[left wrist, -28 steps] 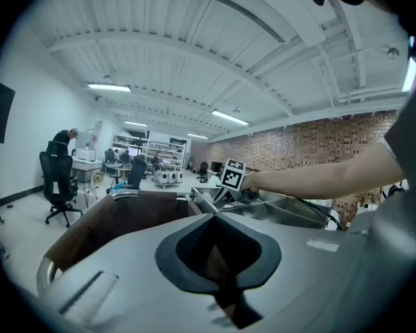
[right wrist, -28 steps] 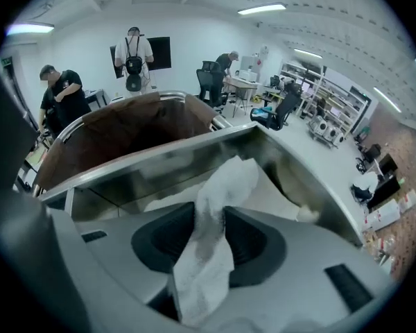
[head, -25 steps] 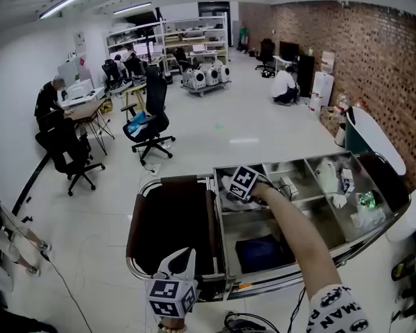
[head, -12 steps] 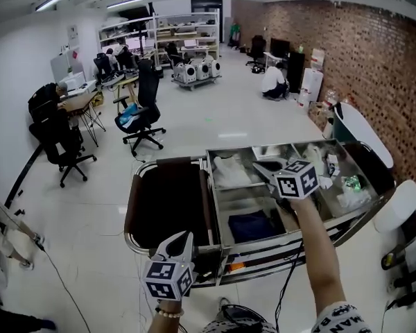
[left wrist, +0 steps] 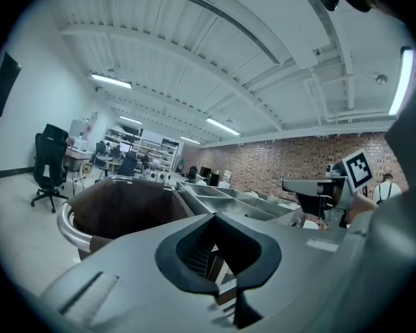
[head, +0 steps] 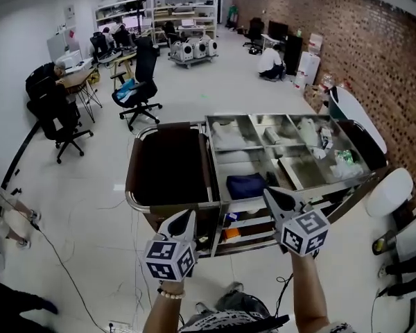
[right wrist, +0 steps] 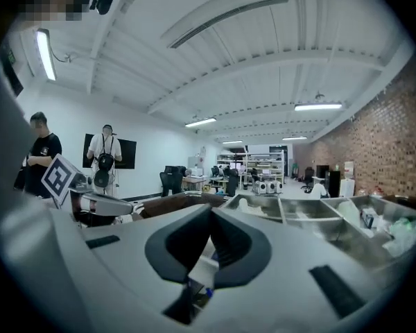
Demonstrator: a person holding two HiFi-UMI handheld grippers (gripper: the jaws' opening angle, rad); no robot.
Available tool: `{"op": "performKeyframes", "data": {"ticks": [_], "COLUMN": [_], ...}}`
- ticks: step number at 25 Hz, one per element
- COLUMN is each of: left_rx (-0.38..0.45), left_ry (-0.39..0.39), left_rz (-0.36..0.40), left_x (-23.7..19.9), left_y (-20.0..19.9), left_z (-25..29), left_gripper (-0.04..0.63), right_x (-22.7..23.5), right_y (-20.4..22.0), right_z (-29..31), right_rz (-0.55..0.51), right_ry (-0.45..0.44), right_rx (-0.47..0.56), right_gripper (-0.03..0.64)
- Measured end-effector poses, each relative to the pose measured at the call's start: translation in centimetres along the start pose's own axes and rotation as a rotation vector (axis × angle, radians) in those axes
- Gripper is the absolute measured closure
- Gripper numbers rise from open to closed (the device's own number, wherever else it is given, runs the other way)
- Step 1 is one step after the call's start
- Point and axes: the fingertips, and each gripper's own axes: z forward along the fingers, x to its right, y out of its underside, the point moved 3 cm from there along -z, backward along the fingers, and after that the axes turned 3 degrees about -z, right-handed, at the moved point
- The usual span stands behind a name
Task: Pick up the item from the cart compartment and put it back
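Observation:
The steel cart (head: 217, 159) has several open compartments on top. A crumpled white bag (head: 229, 136) lies in the far left one, and a dark blue folded cloth (head: 247, 184) in the near one. My right gripper (head: 269, 193) hovers over the cart's near edge, just in front of the blue cloth, shut with nothing between its jaws. It points across the compartments (right wrist: 312, 210). My left gripper (head: 187, 216) is at the near edge of the cart's brown bag (head: 168, 165), also shut and empty. Each gripper shows in the other's view: the right gripper (left wrist: 312, 186) and the left gripper (right wrist: 100, 203).
The right-hand compartments hold white and green packets (head: 341, 159). The lower shelf carries small items (head: 230, 233). A white rounded object (head: 390, 191) stands right of the cart, and the brick wall (head: 381, 54) runs behind it. Office chairs (head: 135, 92) and seated people are farther back. Cables lie on the floor.
The right gripper left the far left compartment, where it hung over the white bag, and came back towards me with its jaws shut. The left gripper shifted slightly along the brown bag's near edge.

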Motion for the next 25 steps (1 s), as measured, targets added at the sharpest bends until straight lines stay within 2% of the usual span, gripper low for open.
{"op": "performKeyframes", "data": {"ticks": [4, 8, 12, 25], "left_rx": [-0.015, -0.021, -0.032, -0.036], "left_ry": [-0.004, -0.013, -0.001, 0.02], "left_rz": [-0.007, -0.015, -0.014, -0.014], "left_x": [1.5, 3.0, 5.1, 8.8], "left_y": [1.5, 2.5, 3.2, 3.7], "left_z": [-1.5, -2.4, -2.6, -0.7], "left_gripper": [0.595, 0.595, 0.595, 0.595], "right_x": [-2.5, -2.1, -2.0, -1.0], "right_y": [2.1, 3.5, 4.5, 4.9], "right_z": [-2.9, -5.4, -7.1, -8.3], "right_rz": [0.062, 0.107, 0.142, 0.148], "right_ry": [-0.006, 0.036, 0.032, -0.001], "right_rx": [0.0, 0.007, 0.007, 0.019], "right_gripper": [0.612, 0.609, 0.609, 0.609]}}
